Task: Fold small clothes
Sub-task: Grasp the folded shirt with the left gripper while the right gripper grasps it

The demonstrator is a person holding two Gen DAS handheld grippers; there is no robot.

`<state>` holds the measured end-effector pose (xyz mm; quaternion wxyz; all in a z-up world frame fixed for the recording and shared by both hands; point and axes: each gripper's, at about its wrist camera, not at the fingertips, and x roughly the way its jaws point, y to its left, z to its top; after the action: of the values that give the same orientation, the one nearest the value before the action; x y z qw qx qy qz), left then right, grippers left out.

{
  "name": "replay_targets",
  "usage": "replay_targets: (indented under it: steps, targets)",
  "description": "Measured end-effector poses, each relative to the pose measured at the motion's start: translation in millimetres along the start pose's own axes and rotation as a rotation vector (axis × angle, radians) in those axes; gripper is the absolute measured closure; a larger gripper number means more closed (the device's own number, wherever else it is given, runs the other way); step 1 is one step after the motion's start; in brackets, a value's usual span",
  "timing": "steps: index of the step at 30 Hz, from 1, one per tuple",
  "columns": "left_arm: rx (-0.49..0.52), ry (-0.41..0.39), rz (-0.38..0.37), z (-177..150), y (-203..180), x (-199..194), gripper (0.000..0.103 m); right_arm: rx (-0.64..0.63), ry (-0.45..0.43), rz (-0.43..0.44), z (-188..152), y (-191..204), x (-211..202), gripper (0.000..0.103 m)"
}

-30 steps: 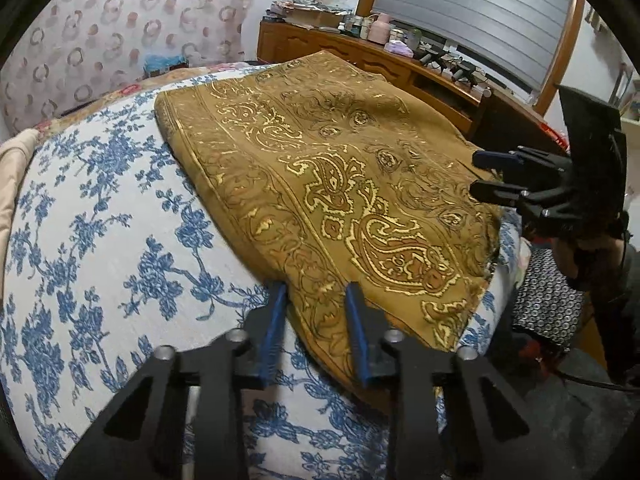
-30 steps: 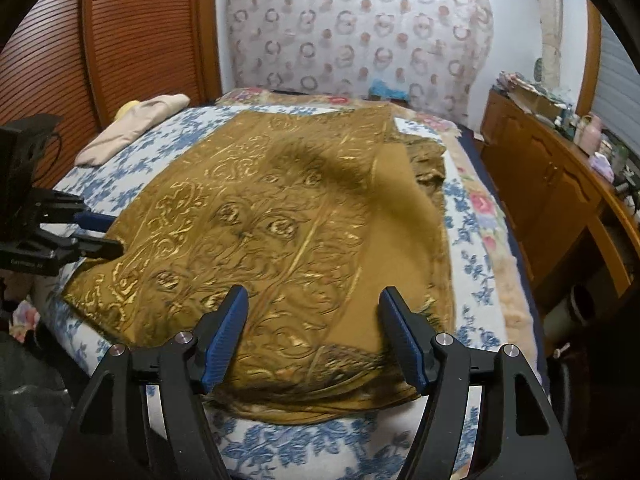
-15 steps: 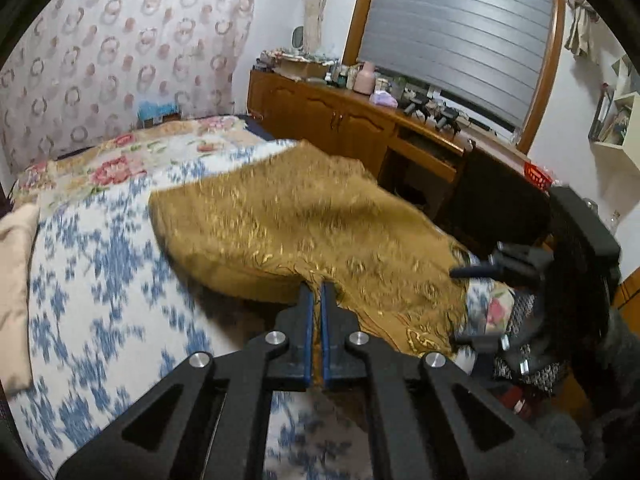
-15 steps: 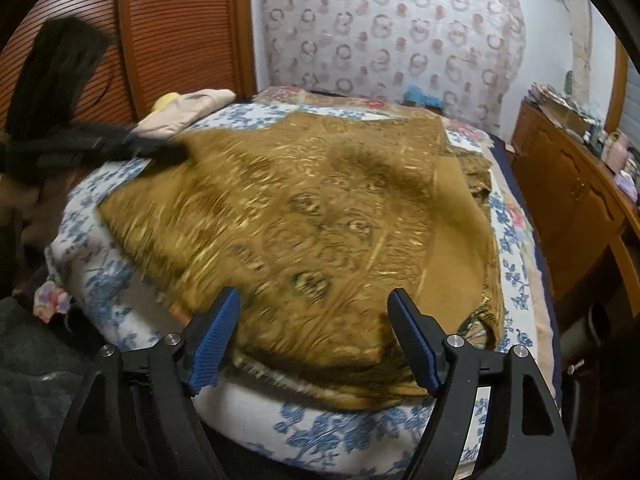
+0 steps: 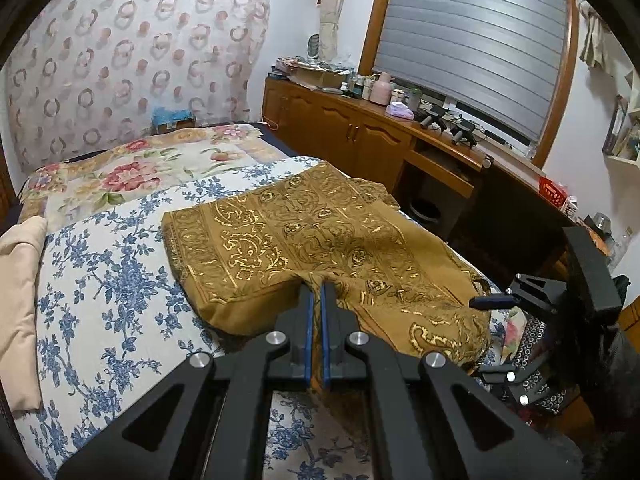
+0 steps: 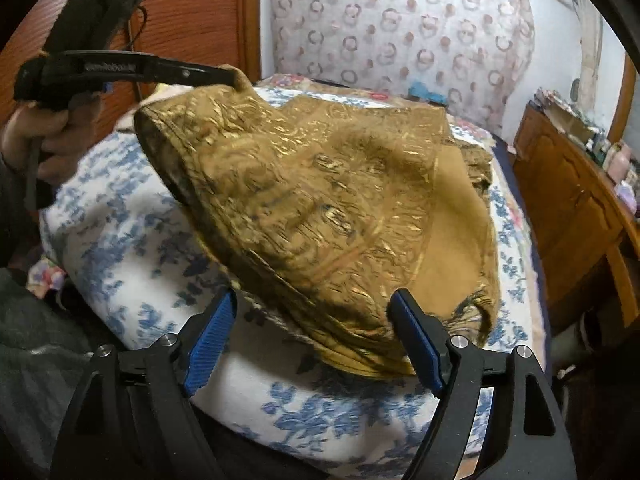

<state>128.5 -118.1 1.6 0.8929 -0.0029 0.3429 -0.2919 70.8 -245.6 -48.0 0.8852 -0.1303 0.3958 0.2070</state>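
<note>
Cloth: mustard-gold fabric with gold paisley print, lying on the bed toward its 3 o'clock side in the left wrist view; one edge is pulled up off the bed at 6 o'clock, the rest rests flat.
Left tongs: pressed together, pinching the raised cloth edge between the 2 blue pads; in the right wrist view they sit at 10 o'clock, holding a cloth corner above the bed.
Right tongs: spread wide, having just been opening; the near cloth hem lies between the pads, neither pad pressing it. Seen at 3 o'clock in the left wrist view.
Hand: grips the left tongs' handle at 9 o'clock.
Bed: blue floral sheet.
Cabinet: wooden, at 1 o'clock beside the bed, top cluttered.
</note>
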Motion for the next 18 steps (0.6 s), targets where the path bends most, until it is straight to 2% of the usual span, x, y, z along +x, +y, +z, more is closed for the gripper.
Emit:
replay_targets:
  steps: [5, 6, 7, 12, 18]
  targets:
    - [-0.017, -0.002, 0.000, -2.4, 6.1, -1.0, 0.103, -0.004, 0.031, -0.058, -1.2, -18.2, 9.8, 0.022]
    - [-0.018, -0.002, -0.003, -2.8, 7.0, -1.2, 0.103, -0.009, 0.034, -0.056, -0.7, -21.2, 10.9, 0.026]
    - [-0.018, -0.003, -0.006, -2.9, 7.5, -1.7, 0.103, -0.017, 0.035, -0.062, 0.2, -22.5, 11.3, 0.031]
    - [-0.011, -0.016, -0.008, -0.8, 10.3, -3.8, 0.103, -0.068, 0.008, -0.069, 15.6, -25.4, 9.1, 0.090]
    - [-0.017, -0.035, 0.017, 7.7, 24.4, -6.0, 0.102, -0.070, -0.109, -0.120, 64.2, -41.9, -4.3, 0.095]
